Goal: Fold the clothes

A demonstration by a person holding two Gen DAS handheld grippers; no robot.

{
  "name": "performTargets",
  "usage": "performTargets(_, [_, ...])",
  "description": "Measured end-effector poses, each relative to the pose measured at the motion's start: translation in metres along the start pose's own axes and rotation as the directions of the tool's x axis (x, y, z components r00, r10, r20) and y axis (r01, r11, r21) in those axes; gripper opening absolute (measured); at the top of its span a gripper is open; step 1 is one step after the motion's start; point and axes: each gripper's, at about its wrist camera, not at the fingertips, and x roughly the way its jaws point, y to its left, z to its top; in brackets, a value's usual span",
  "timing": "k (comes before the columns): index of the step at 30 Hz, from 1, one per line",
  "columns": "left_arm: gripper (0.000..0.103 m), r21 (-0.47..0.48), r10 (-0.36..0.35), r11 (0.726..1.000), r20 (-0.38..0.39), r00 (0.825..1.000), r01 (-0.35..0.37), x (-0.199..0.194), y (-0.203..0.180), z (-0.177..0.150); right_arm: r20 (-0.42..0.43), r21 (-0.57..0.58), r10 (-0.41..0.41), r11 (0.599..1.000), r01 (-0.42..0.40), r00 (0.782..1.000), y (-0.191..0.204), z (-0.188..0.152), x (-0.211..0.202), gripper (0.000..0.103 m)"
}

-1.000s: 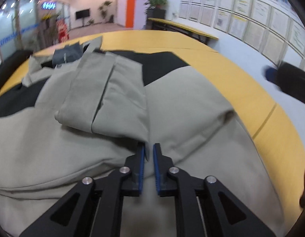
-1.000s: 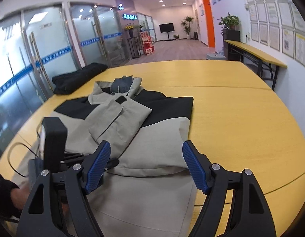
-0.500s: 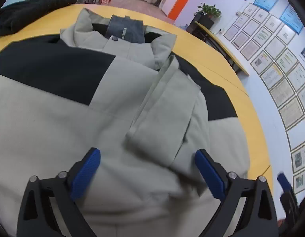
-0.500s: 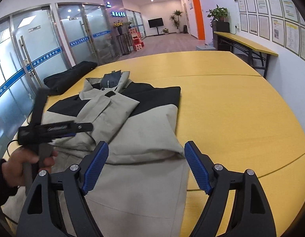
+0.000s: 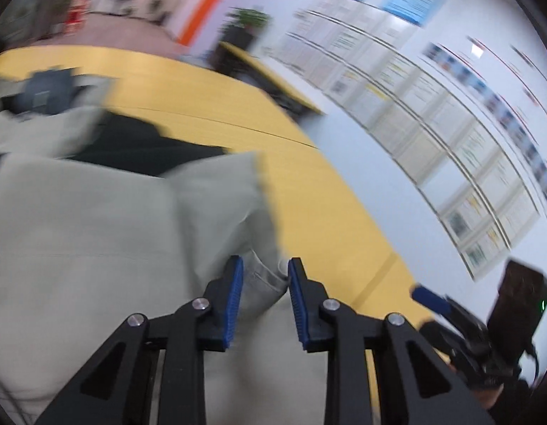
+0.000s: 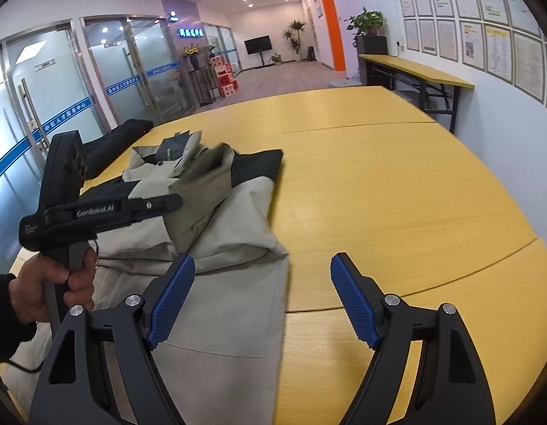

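Khaki sleeve cuff [image 5: 264, 276] sits between the left gripper [image 5: 264, 288]'s narrowed jaws, pinched or nearly; the right gripper [image 6: 261, 295], jaws spread, hovers beside the jacket [image 6: 238, 241].

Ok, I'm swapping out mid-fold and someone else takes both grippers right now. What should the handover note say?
Left gripper: jaws narrowed around a bunched fold of the jacket; the view is blurred, so a firm grip can't be confirmed.
Right gripper: wide open, holding nothing, above the jacket's near right edge.
The grey-and-black jacket lies on the yellow table, collar at the far end, one sleeve laid across the body.
Done: that sleeve is folded in.
Left: likely the right side, then the body.
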Motion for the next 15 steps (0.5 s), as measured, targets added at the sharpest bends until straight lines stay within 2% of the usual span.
performTargets(3, [0.034, 0.062, -0.029, 0.998, -0.035, 0.999, 0.031, 0.015, -0.016, -0.002, 0.012, 0.010, -0.032, 0.999, 0.032, 0.999, -0.012, 0.004, -0.014, 0.080])
performTargets(5, [0.035, 0.078, -0.032, 0.996, -0.038, 0.999, 0.035, 0.010, -0.019, -0.002, 0.016, -0.001, -0.040, 0.999, 0.040, 0.999, -0.016, 0.008, -0.019, 0.080])
performTargets(6, [0.038, 0.074, -0.003, 0.997, -0.015, 1.000, 0.004, -0.003, -0.015, -0.004, 0.017, -0.014, -0.035, 0.999, 0.036, 0.999, -0.014, 0.011, -0.019, 0.081])
performTargets(7, [0.046, 0.067, 0.030, 0.997, 0.008, 1.000, -0.030, -0.017, -0.009, -0.006, 0.014, -0.025, -0.020, 0.999, 0.020, 1.000, -0.011, 0.015, -0.015, 0.082])
performTargets(9, [0.055, 0.027, 0.116, 0.993, 0.058, 0.992, -0.118, -0.051, 0.015, -0.007, -0.004, -0.042, 0.040, 0.998, -0.040, 0.999, 0.000, 0.023, 0.000, 0.083])
performTargets(10, [0.066, 0.010, 0.175, 0.984, 0.077, 0.981, -0.177, -0.068, 0.030, -0.006, -0.013, -0.051, 0.070, 0.996, -0.070, 0.997, 0.006, 0.028, 0.008, 0.083])
performTargets(11, [0.081, -0.008, 0.265, 0.964, 0.086, 0.960, -0.265, -0.086, 0.051, -0.005, -0.024, -0.064, 0.100, 0.993, -0.101, 0.995, 0.015, 0.032, 0.019, 0.083])
performTargets(12, [0.088, -0.026, 0.350, 0.937, 0.091, 0.932, -0.349, -0.104, 0.071, -0.004, -0.034, -0.090, 0.128, 0.987, -0.130, 0.991, 0.028, 0.035, 0.032, 0.083])
performTargets(13, [0.093, -0.045, 0.419, 0.908, 0.085, 0.904, -0.417, -0.118, 0.091, -0.005, -0.040, -0.121, 0.154, 0.980, -0.157, 0.987, 0.043, 0.037, 0.046, 0.083])
performTargets(15, [0.093, -0.103, 0.507, 0.860, 0.041, 0.861, -0.501, -0.142, 0.138, -0.010, -0.057, -0.169, 0.189, 0.966, -0.196, 0.980, 0.073, 0.039, 0.077, 0.083])
